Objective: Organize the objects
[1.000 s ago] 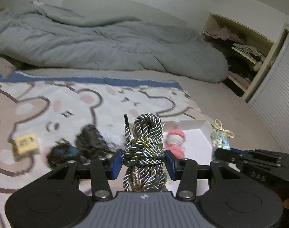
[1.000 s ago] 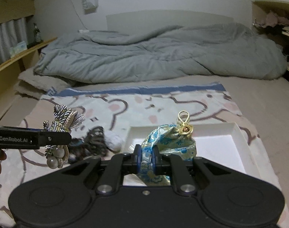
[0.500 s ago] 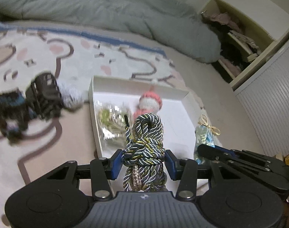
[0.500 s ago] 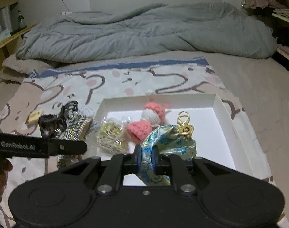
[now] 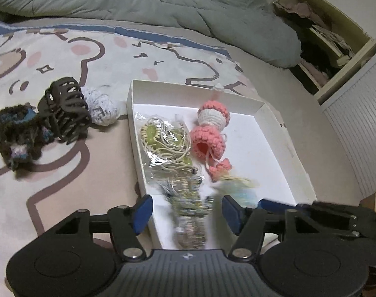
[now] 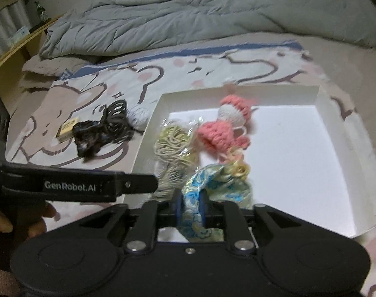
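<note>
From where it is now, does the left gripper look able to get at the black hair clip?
Probably yes. The left gripper is open, having nothing gripped, and the hair clip lies uncovered on the blanket outside the white box.

Between the left claw's spread fingers the braided cord is a motion-blurred smear — whether it touches the white box is unclear. The right claw's fingers hide the brocade pouch's lower part, its gold ring blurred.

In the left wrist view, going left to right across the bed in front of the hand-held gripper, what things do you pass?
Dark fuzzy scrunchie → black claw clip → white fluffy ball → bagged cord bundle → pink crochet doll, the last two inside the white box.
</note>
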`<action>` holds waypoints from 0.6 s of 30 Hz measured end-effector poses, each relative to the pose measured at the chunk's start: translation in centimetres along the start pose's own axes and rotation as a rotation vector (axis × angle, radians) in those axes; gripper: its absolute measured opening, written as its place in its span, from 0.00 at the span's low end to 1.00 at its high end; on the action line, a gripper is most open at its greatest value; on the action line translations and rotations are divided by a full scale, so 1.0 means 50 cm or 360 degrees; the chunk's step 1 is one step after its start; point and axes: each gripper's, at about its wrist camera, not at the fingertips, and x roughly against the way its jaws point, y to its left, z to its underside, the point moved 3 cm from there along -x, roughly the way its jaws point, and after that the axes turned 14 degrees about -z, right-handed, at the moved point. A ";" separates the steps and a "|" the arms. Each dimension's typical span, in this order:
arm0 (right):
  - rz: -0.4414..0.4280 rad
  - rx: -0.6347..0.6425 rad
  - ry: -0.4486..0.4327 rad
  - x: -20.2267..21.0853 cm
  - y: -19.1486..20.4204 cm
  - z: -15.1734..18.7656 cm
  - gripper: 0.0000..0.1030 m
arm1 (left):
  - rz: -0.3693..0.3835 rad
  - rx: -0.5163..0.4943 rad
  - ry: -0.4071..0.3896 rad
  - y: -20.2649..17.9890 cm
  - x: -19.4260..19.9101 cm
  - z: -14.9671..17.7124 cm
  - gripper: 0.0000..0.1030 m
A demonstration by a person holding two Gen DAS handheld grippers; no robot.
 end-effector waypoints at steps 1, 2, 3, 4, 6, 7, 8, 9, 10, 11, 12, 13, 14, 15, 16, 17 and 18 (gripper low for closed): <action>0.0019 0.0015 0.0000 0.000 0.003 0.001 0.32 | -0.0002 0.0001 0.0000 0.003 0.001 0.000 0.61; 0.0046 0.0030 -0.0005 0.001 0.004 0.001 0.42 | -0.0003 0.0005 0.0000 0.005 0.003 -0.002 0.61; 0.0070 0.0041 -0.0011 0.004 0.005 0.000 0.44 | -0.0007 -0.0002 0.0002 0.006 0.003 -0.003 0.61; 0.0077 0.0036 -0.0021 0.006 0.003 -0.001 0.43 | -0.0013 -0.0010 0.0000 0.007 0.005 -0.003 0.61; 0.0075 -0.0030 -0.0049 0.012 -0.009 -0.004 0.42 | -0.0024 -0.0020 -0.0005 0.009 0.007 -0.003 0.61; 0.0078 -0.0062 -0.0064 0.015 -0.016 -0.006 0.42 | -0.0028 -0.0026 -0.0006 0.010 0.008 -0.004 0.61; 0.0090 -0.0093 -0.0079 0.017 -0.023 -0.007 0.42 | -0.0031 -0.0032 -0.0009 0.010 0.009 -0.004 0.61; 0.0106 -0.0117 -0.0087 0.018 -0.031 -0.007 0.42 | -0.0035 -0.0037 -0.0011 0.010 0.010 -0.004 0.61; 0.0114 -0.0136 -0.0090 0.018 -0.037 -0.006 0.41 | -0.0039 -0.0044 -0.0013 0.010 0.011 -0.005 0.61; 0.0108 -0.0154 -0.0087 0.017 -0.041 -0.005 0.41 | -0.0044 -0.0051 -0.0018 0.010 0.013 -0.006 0.61; 0.0093 -0.0165 -0.0083 0.016 -0.044 -0.004 0.40 | -0.0050 -0.0058 -0.0024 0.010 0.015 -0.007 0.61; 0.0076 -0.0166 -0.0073 0.013 -0.042 -0.003 0.40 | -0.0057 -0.0065 -0.0030 0.010 0.016 -0.008 0.61; 0.0060 -0.0154 -0.0057 0.009 -0.039 -0.001 0.40 | -0.0065 -0.0071 -0.0036 0.010 0.018 -0.010 0.61; 0.0048 -0.0128 -0.0034 0.004 -0.033 0.001 0.40 | -0.0068 -0.0074 -0.0038 0.010 0.019 -0.010 0.61; 0.0040 -0.0103 -0.0009 -0.002 -0.025 0.003 0.40 | -0.0070 -0.0075 -0.0039 0.011 0.020 -0.011 0.61; 0.0037 -0.0079 0.0027 -0.012 -0.019 0.006 0.40 | -0.0073 -0.0076 -0.0039 0.012 0.021 -0.012 0.60; 0.0037 -0.0063 0.0052 -0.020 -0.014 0.010 0.40 | -0.0076 -0.0079 -0.0039 0.012 0.022 -0.012 0.60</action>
